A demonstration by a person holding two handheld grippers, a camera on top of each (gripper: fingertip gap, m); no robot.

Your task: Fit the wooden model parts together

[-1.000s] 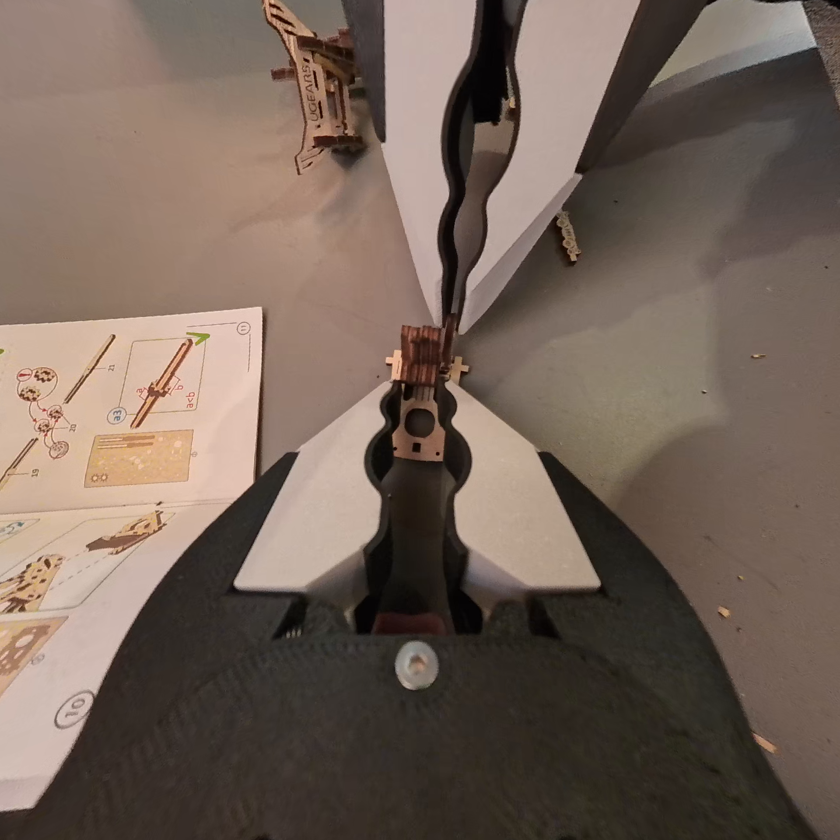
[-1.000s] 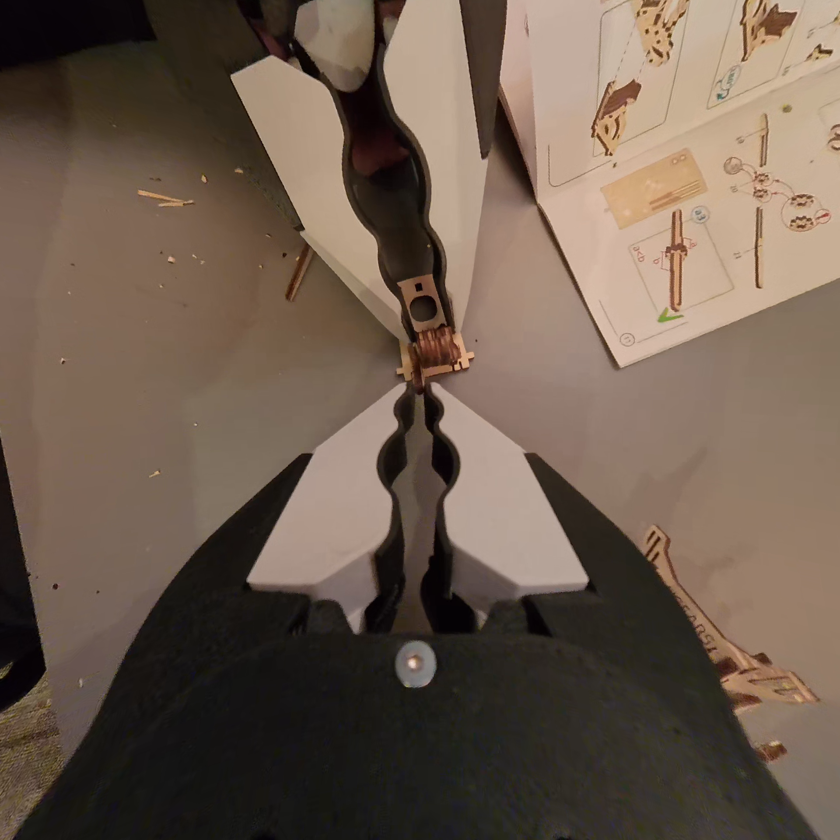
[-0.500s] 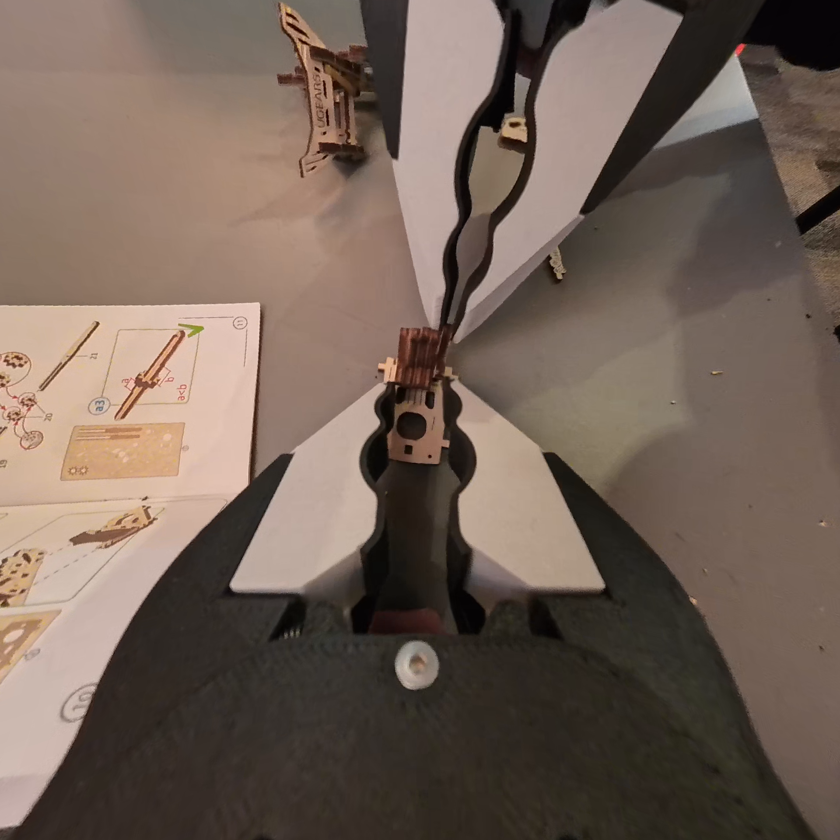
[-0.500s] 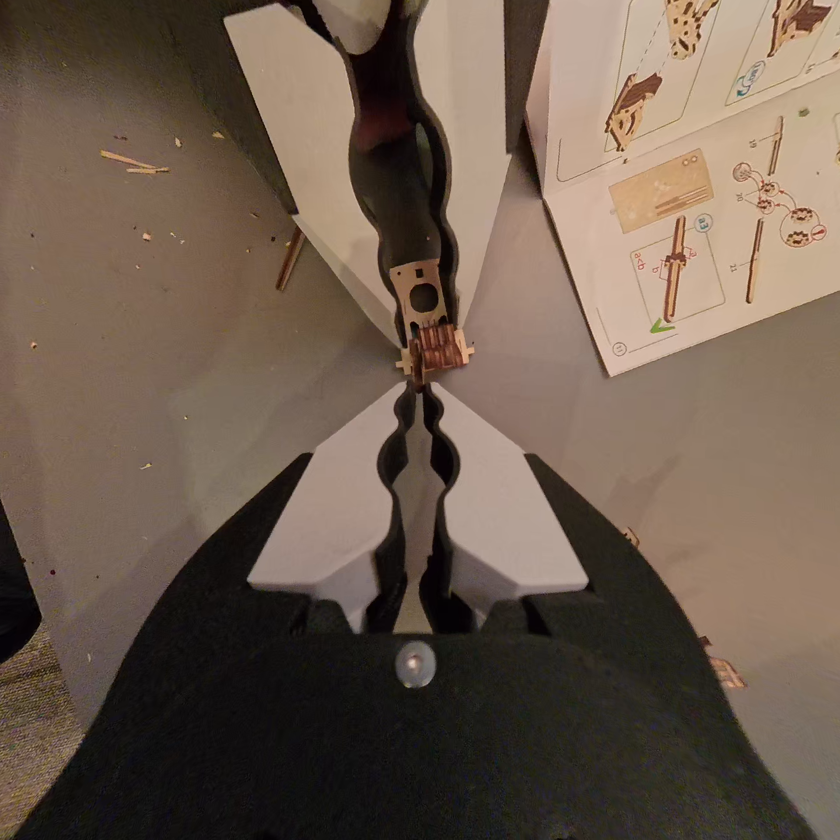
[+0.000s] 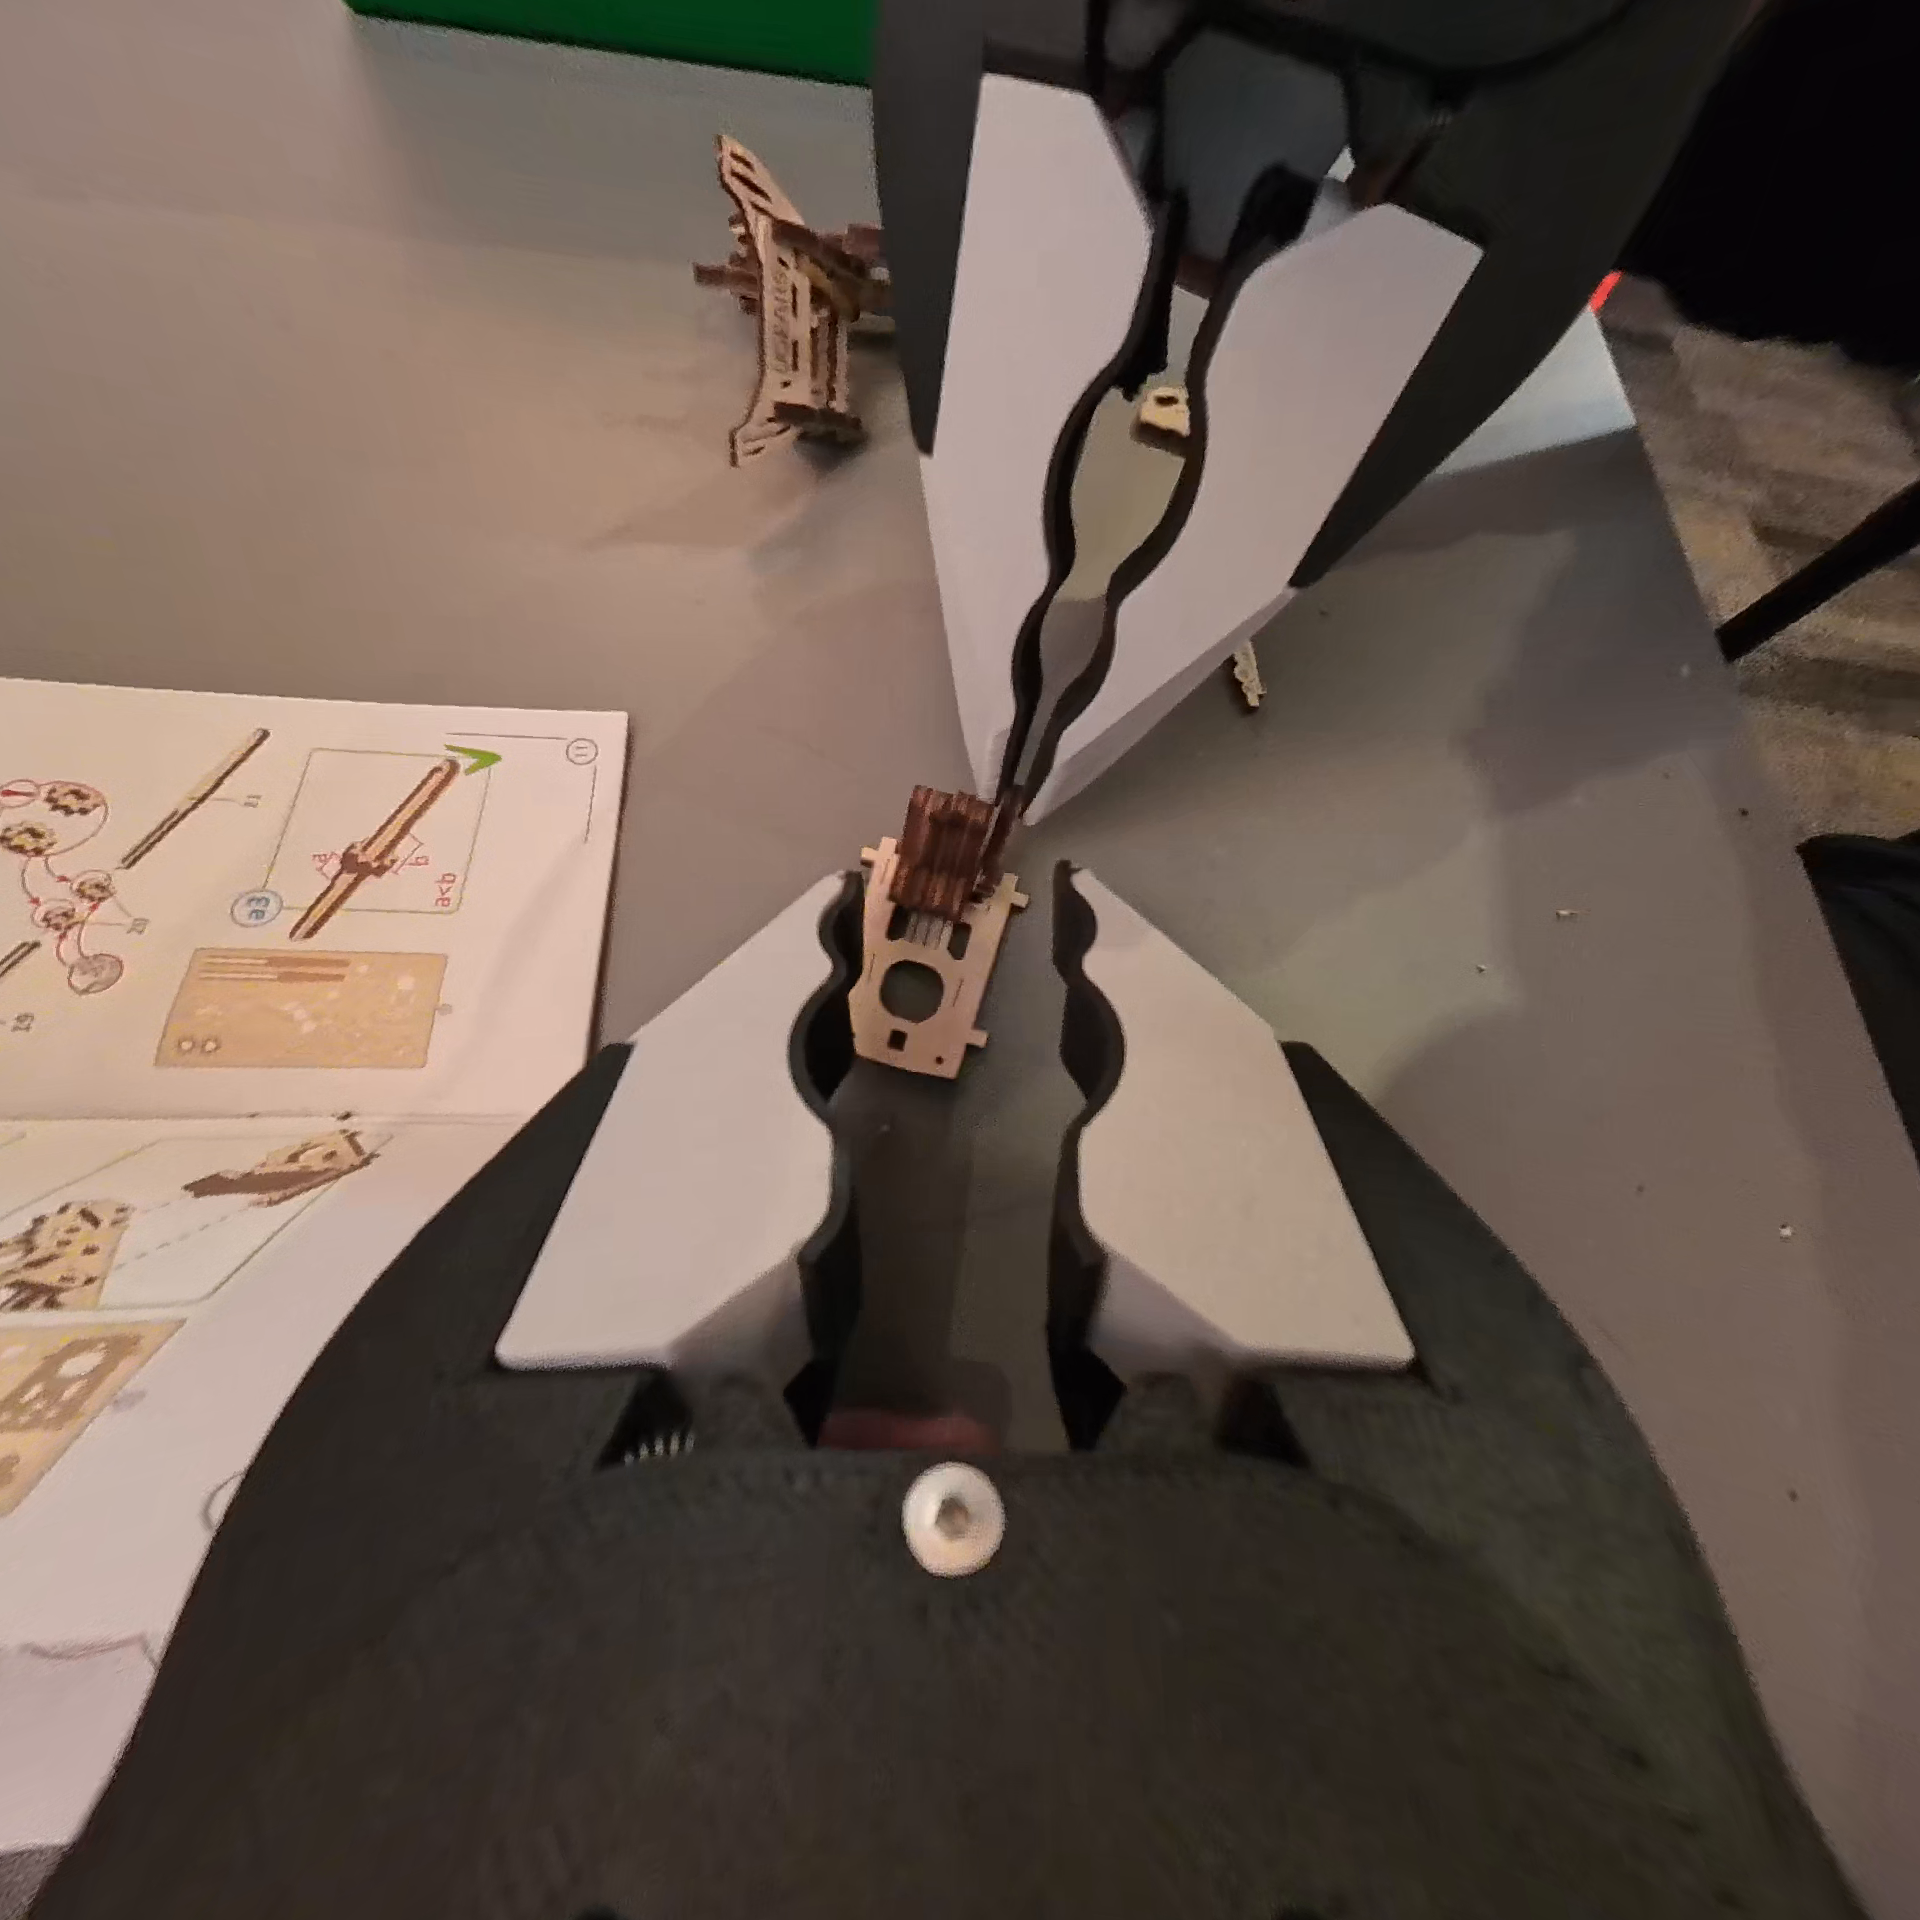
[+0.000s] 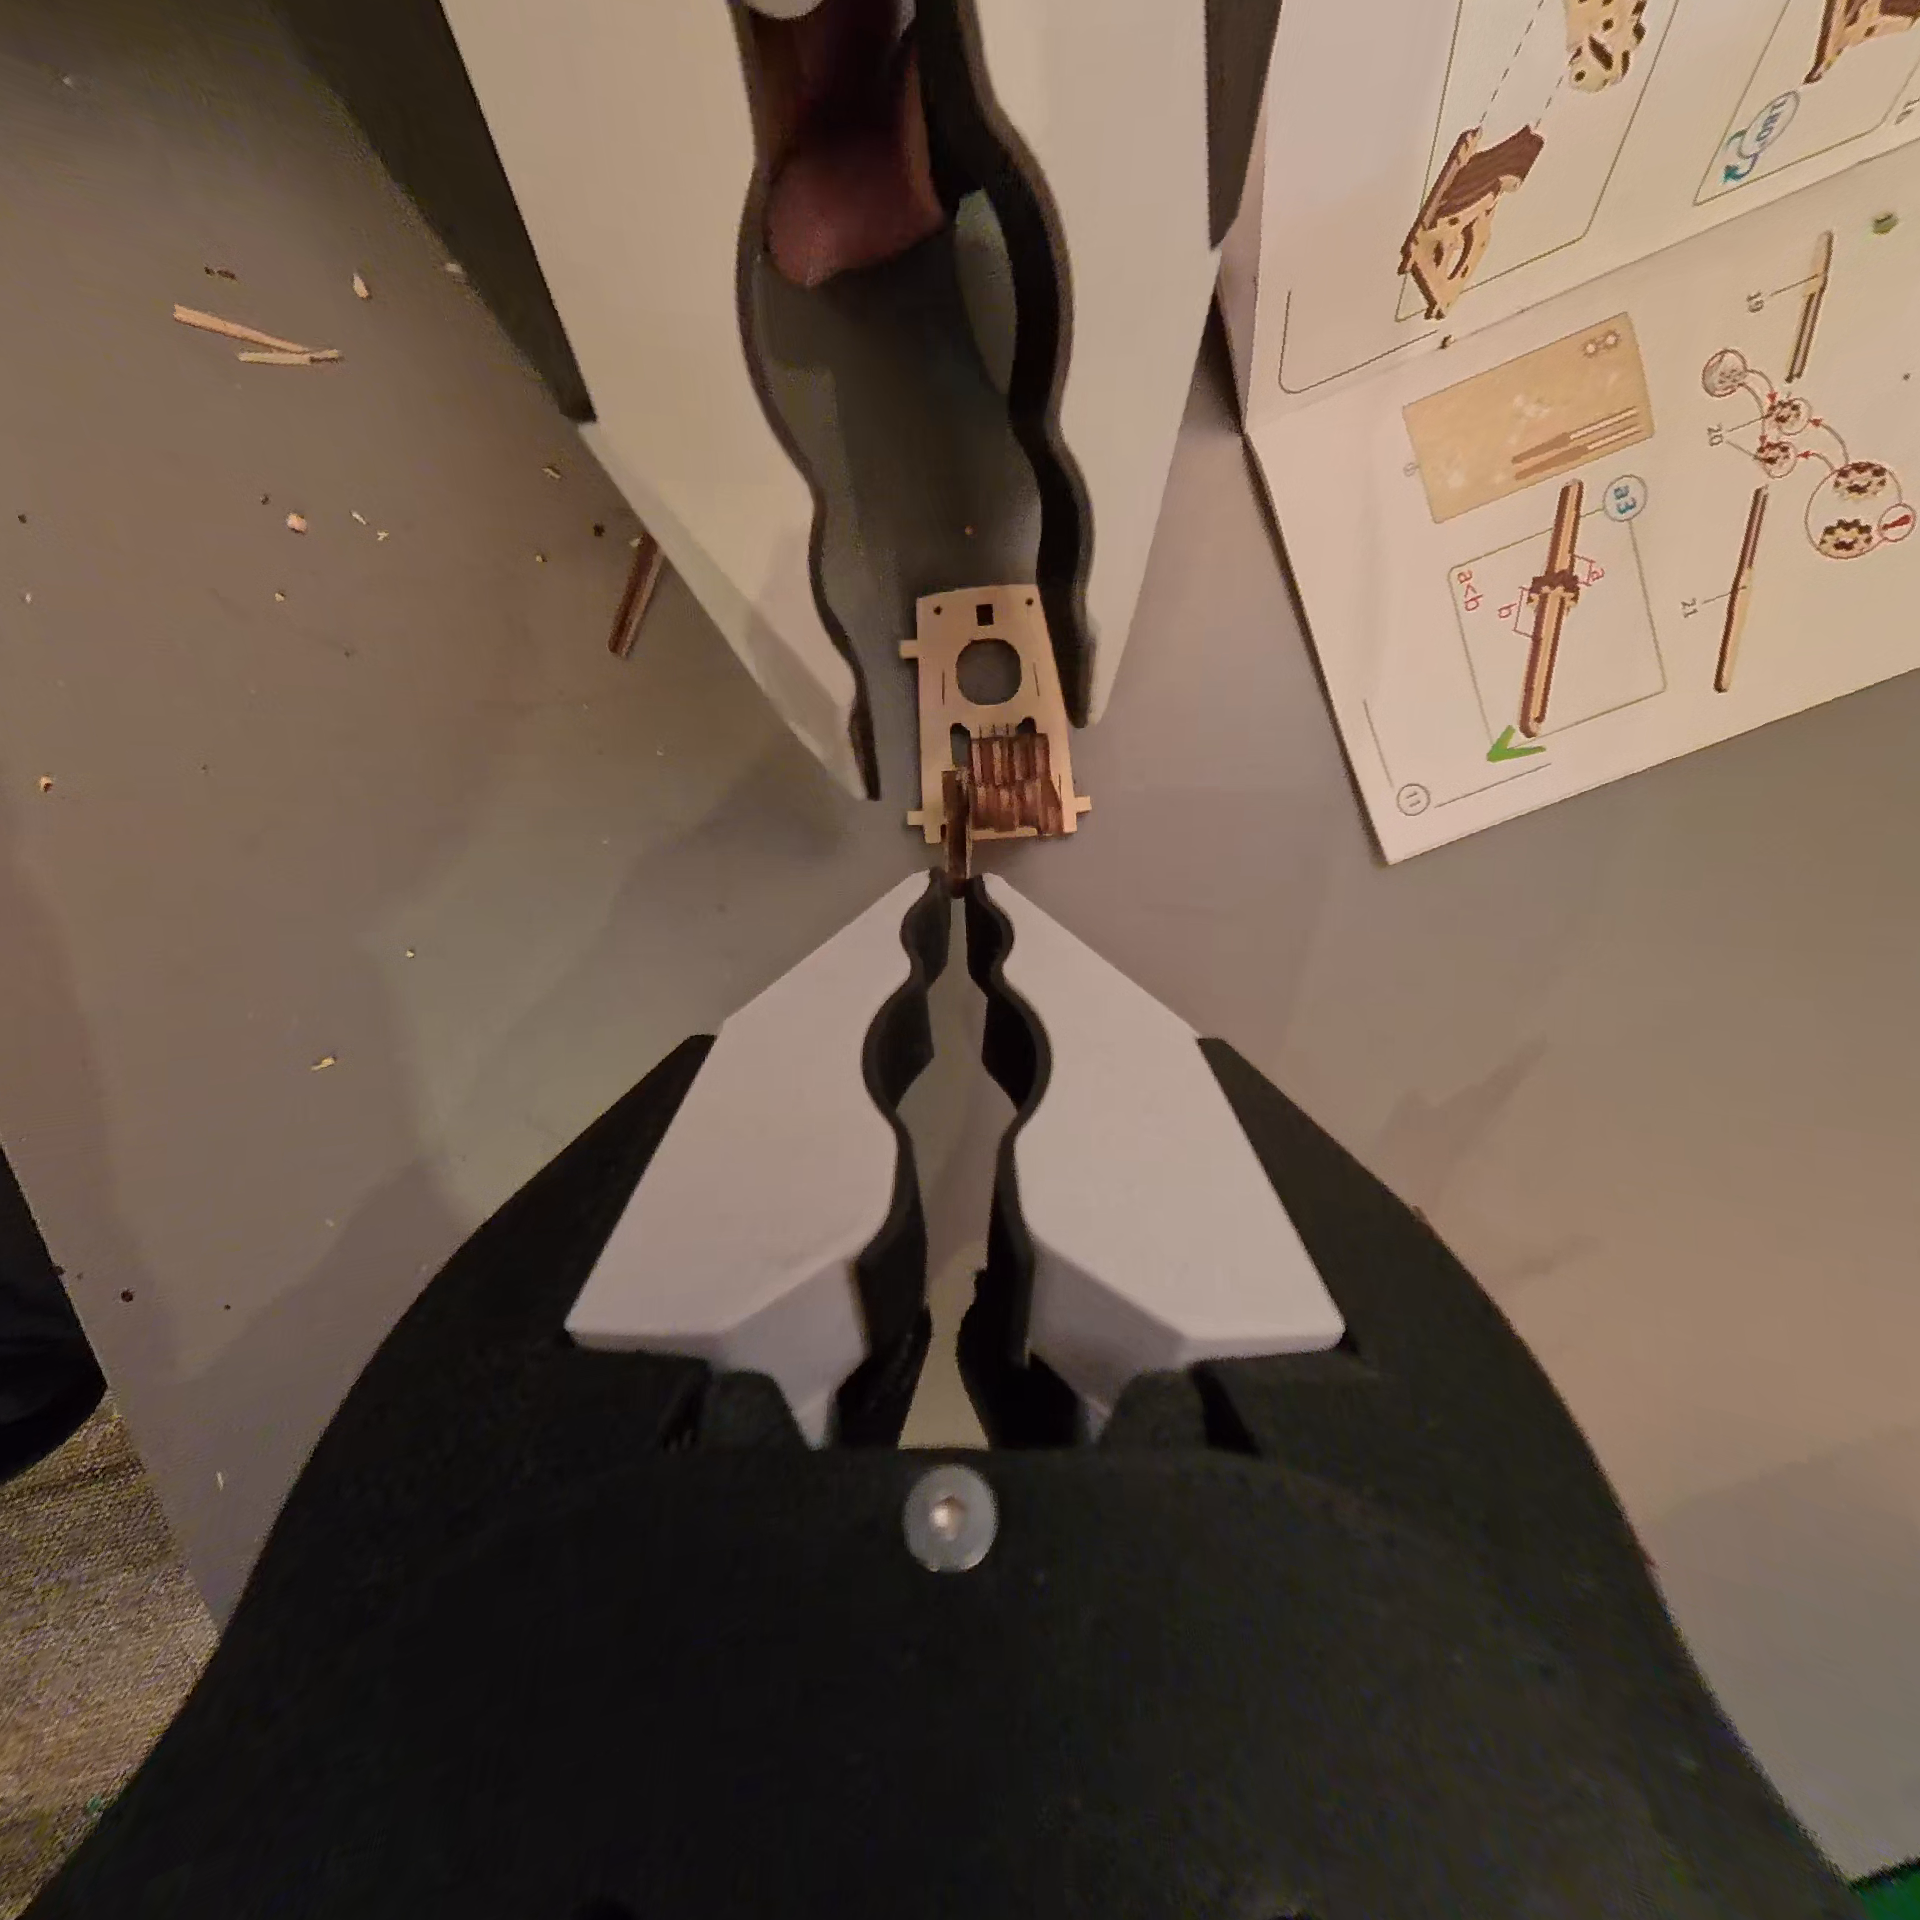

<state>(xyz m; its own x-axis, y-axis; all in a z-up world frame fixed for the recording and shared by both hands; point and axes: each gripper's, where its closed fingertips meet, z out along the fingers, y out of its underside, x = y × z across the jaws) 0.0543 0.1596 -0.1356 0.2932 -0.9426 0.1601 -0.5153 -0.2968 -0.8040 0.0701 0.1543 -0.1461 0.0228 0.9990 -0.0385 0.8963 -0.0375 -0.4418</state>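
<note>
**Left gripper [image 5: 951, 883].** The fingers are spread wide and clamp nothing. The wooden plate [image 5: 920, 982] lies between the fingertips, closer to the left finger. Contact with that finger cannot be confirmed.

**Wooden plate.** It is pale, flat and tapered, with one round hole and small slots. Its long axis runs along the left gripper's fingers. A dark-edged rib stack [image 5: 940, 852] stands on the far end. It cannot be told whether the plate rests on the grey table [image 5: 312, 468] or hangs from the joint.

**Right gripper [image 6: 956, 883].** It stands directly opposite, nose to nose with the left. Its tips are pressed together on a thin wooden slat [image 6: 956, 821]. The slat's long axis follows the right gripper's fingers and enters the left side of the rib stack as seen in the right wrist view.

**Judgement.** The next move depends on that single line: the slat must travel straight along the plate's axis. With the left gripper unclamped, the plate looks unsupported and may swing or pull off.

**Beyond.** An instruction sheet [image 5: 312, 935] lies to the left. A part-built wooden model [image 5: 790, 322] stands farther back, well apart.
</note>
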